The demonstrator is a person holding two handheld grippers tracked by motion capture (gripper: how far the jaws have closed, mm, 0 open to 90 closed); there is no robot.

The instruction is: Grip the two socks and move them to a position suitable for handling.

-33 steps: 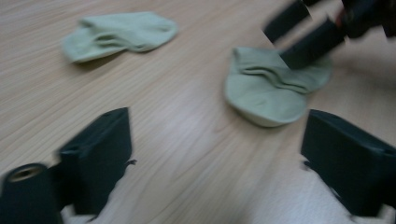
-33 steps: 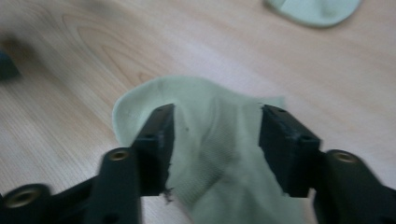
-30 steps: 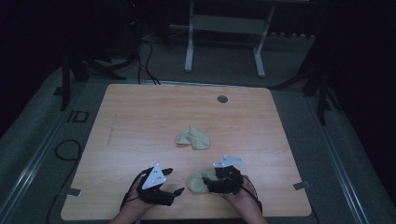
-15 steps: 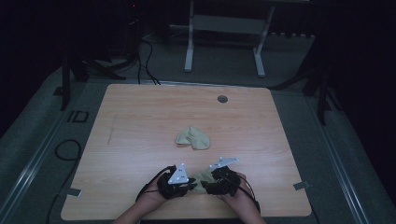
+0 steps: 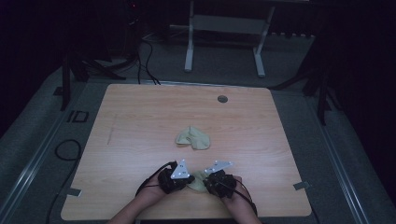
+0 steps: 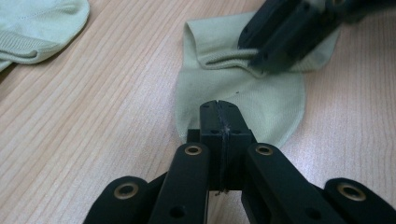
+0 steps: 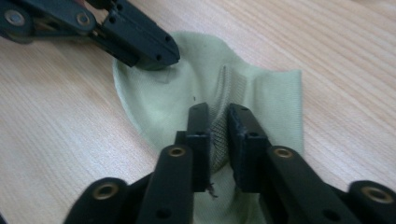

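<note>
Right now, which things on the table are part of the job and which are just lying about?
In the job:
- near sock, pinched at both ends
- left gripper, jaws closed on one edge
- right gripper, jaws just closed on a raised fold

Lying about:
- far sock, untouched at mid-table
- round grommet near the table's far edge

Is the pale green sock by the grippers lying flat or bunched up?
Bunched up: the pale green sock rises in a ridge where the right gripper pinches it.
</note>
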